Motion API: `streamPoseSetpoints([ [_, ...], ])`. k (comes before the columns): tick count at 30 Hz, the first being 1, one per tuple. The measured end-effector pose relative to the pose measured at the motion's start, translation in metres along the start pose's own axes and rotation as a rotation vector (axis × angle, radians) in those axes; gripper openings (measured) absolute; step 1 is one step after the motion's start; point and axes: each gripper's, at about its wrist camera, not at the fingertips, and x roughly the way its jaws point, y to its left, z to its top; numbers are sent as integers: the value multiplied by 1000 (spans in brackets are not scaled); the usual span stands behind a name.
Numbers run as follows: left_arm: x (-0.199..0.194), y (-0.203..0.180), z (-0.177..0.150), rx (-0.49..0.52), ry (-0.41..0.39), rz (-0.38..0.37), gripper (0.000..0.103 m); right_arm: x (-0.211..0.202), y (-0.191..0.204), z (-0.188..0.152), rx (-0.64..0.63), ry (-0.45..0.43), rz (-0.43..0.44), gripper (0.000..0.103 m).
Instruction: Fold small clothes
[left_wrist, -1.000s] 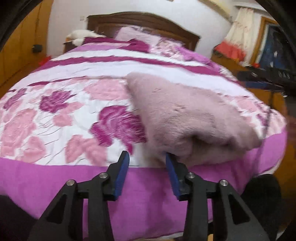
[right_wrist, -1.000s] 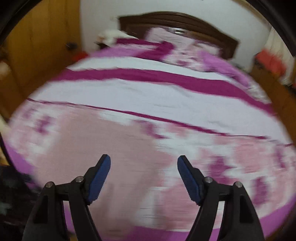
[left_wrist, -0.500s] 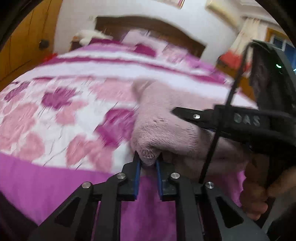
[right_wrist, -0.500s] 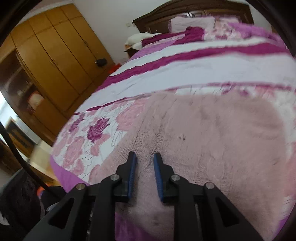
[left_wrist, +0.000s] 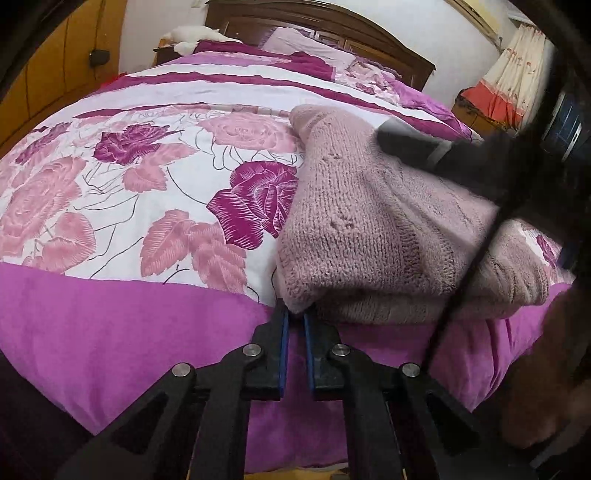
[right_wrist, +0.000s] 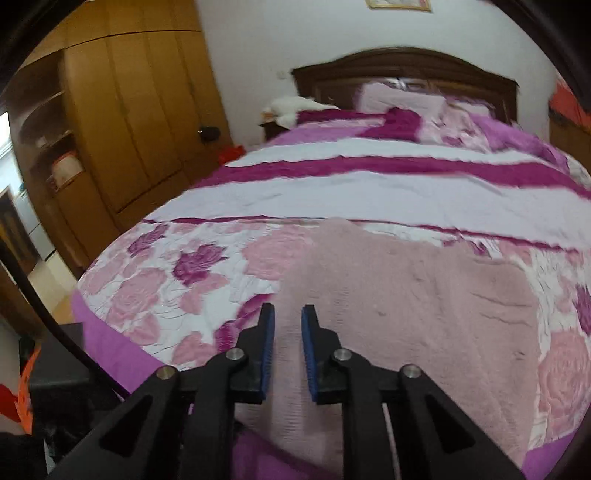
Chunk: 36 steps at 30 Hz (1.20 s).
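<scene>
Both closed in since earlier: left gripper (left_wrist: 294, 314) pinches sweater (left_wrist: 369, 229) corner; right gripper (right_wrist: 287, 317) narrowing over the knit, grip unclear. Next: lift and fold away.

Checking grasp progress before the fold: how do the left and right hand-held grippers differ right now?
The left hand-held gripper is shut on the pink knit garment's near corner; the right hand-held gripper is closing, a gap remaining, with knit between its jaws. Both have black frames, blue pads, and point across the floral bedspread.
</scene>
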Motion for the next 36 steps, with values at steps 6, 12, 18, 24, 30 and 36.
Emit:
streamPoseSetpoints([
  [6, -2, 1, -3, 25, 7, -17, 0, 15, -6, -24, -21, -29, -21, 13],
  [12, -34, 27, -6, -41, -6, -85, 0, -51, -34, -7, 48, -101, -63, 30],
  [18, -66, 16, 8, 12, -178, 34, 0, -26, -96, -36, 127, 18, -245, 40],
  [24, -79, 32, 44, -78, -155, -134, 0, -60, -112, -2, 248, 24, -143, 82],
  [30, -43, 59, 119, -233, -33, -354, 61, -55, -195, 22, 467, 51, -109, 103],
  [36, 61, 63, 171, -315, 202, -490, 61, 3, -278, 5, 701, 145, 17, 103],
])
